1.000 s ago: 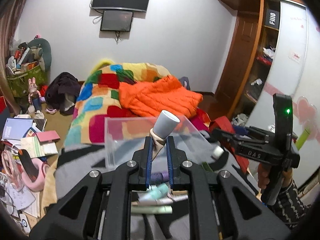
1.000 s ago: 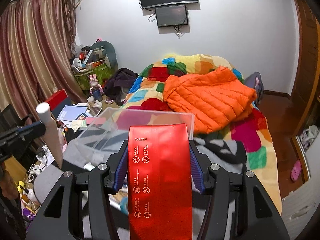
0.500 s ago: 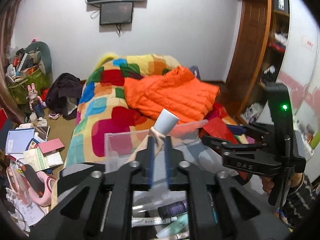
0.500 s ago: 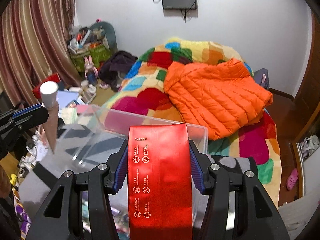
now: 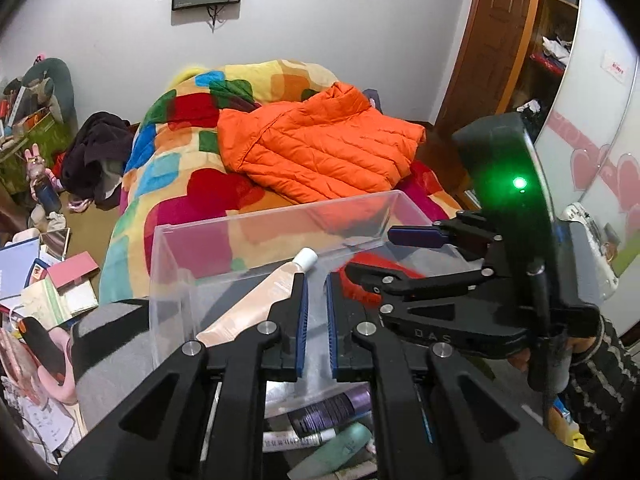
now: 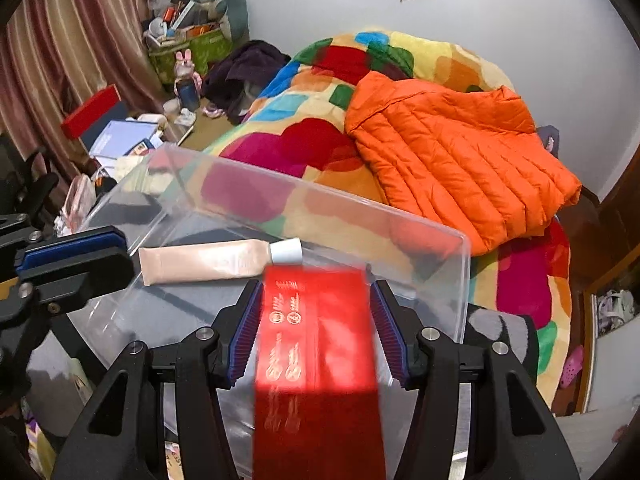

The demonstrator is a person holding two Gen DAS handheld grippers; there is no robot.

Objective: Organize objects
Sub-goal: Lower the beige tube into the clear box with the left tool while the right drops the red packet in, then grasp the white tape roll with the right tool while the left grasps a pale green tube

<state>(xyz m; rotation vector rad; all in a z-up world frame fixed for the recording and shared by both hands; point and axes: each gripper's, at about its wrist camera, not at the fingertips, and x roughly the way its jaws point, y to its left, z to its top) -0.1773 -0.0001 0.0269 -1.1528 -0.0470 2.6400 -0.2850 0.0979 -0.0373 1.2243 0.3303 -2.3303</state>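
Note:
A clear plastic box (image 5: pixel 280 216) (image 6: pixel 320 200) stands on a grey cover at the foot of the bed. A beige tube with a white cap (image 5: pixel 256 300) (image 6: pixel 208 260) lies inside it. The tube is just left of my left gripper (image 5: pixel 316 280) (image 6: pixel 126 254) and is not between the blue pads. The left jaws stand nearly together with nothing in them. My right gripper (image 6: pixel 316 286) (image 5: pixel 380 254) is over the box's right part, shut on a flat red packet (image 6: pixel 316 360) (image 5: pixel 380 262). The packet looks blurred.
Several cosmetic tubes and a purple bottle (image 5: pixel 332 404) lie in front of the box. An orange jacket (image 5: pixel 320 152) rests on the patchwork blanket behind it. Books and boxes (image 5: pixel 60 280) litter the floor at left. A hand in a striped sleeve (image 5: pixel 592 376) holds the right gripper.
Both grippers sank and moved forward over the clear box. The beige tube left the left jaws and now lies in the box; those jaws drew closer. The red packet stays gripped.

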